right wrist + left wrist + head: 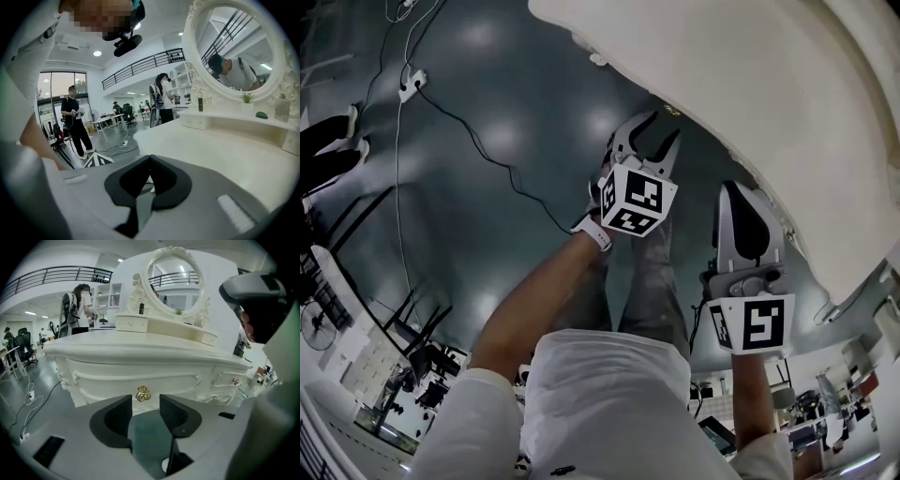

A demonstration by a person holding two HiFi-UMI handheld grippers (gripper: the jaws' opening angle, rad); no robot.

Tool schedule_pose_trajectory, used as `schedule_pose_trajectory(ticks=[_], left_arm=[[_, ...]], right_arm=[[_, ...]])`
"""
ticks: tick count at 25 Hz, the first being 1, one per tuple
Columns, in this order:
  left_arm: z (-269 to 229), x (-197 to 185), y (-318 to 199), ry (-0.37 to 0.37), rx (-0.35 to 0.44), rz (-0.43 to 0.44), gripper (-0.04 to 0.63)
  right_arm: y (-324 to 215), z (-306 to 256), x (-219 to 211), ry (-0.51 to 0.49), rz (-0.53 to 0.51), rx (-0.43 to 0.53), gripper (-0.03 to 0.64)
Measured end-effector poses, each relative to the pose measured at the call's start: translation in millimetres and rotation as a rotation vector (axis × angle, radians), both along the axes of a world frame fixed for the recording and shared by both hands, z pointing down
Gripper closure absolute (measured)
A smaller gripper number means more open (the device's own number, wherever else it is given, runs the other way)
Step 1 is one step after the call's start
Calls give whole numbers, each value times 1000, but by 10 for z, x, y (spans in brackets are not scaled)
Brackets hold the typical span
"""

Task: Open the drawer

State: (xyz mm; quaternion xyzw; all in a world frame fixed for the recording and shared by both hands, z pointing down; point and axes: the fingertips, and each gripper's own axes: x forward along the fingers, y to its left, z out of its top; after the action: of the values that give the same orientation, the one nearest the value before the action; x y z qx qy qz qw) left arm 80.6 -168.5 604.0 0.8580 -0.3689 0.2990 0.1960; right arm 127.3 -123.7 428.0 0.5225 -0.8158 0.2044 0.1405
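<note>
Plainly at the approach stage, with no grip taken yet on the white carved wooden dressing table [140, 352]. Reaching toward the table's front with the left gripper [143, 403], jaws spread wide and nothing between the pads. Framed just above that gap, low on the table's front: the small gold ring handle [143, 393], hanging at the middle of the wide white centre drawer [117, 376] with its raised moulded border, shut flush under the table's top. Short of the handle, by the look of it, and not touching.

Toward the table's right end, a smaller gold knob [236, 381], not the one aimed at. Up on the table's top, an oval white-framed mirror [173, 280]. Holding the right gripper [150, 161] near the table's top edge, jaws pressed together and empty, taking no part.

Next, in all likelihood: carrying the left gripper forward to the table's front, far enough to bring the ring between the pads, closing on it, then drawing straight back from the table. Calls for a level, centred line of approach to guard against a swinging or slipping ring. Calls also for a pull kept square to the table's front, so as not to jam the drawer.
</note>
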Motion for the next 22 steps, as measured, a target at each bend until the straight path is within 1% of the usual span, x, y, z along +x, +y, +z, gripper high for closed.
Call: schedule_pose_trajectory(ticks=[6, 9, 15, 22], left_arm=[[49, 48, -97, -16, 15, 28, 425], [74, 38, -153, -25, 19, 22, 426], [146, 97, -160, -23, 3, 36, 419], [218, 111, -220, -62, 14, 43, 422]], right_arm=[[-15, 20, 41, -4, 19, -5, 604], [-27, 20, 30, -5, 24, -6, 604], [-6, 28, 58, -10, 29, -8, 604], [39, 27, 106, -10, 39, -13, 604]])
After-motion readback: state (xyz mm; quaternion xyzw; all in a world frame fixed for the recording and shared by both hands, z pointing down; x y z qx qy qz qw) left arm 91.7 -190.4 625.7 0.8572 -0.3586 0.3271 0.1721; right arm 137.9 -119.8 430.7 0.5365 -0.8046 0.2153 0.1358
